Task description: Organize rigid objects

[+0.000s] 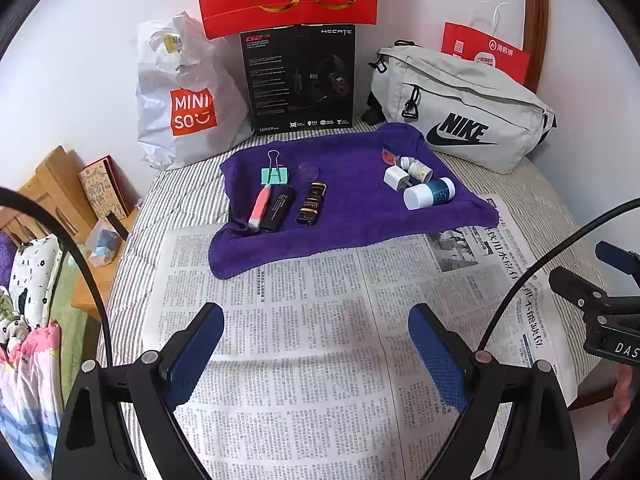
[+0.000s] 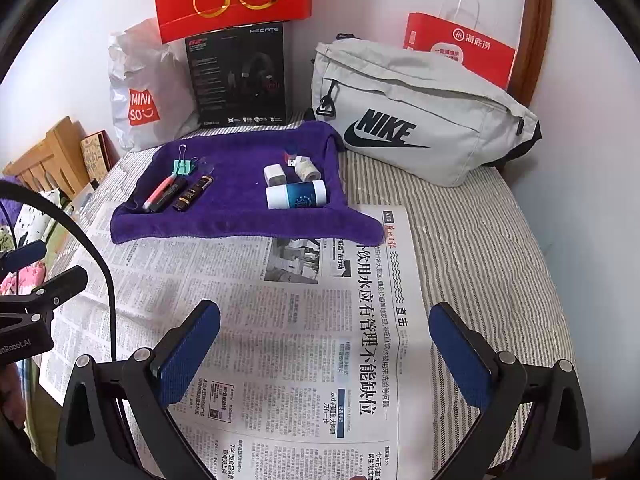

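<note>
Blue-padded fingers of the left gripper (image 1: 316, 354) and right gripper (image 2: 324, 354) stand spread wide, empty, above newspaper (image 1: 304, 344). Beyond, a purple towel (image 1: 348, 216) holds a clip (image 1: 274, 176), pen (image 1: 260, 206), two lighters (image 1: 312, 203), a charger (image 1: 396, 177) and bottles (image 1: 429, 193). Bags (image 1: 460, 116) line the wall.

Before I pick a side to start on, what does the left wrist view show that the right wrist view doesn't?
Only the left wrist view: its own open left gripper over the newspaper's dense text columns, and the right gripper's body at the right edge.

Only the right wrist view: its own open right gripper, the large vertical headline, and bare striped bedding right of the paper.

Both: the purple towel holding the green binder clip, pink pen, white charger and blue-and-white bottle, with the Nike bag behind.
</note>
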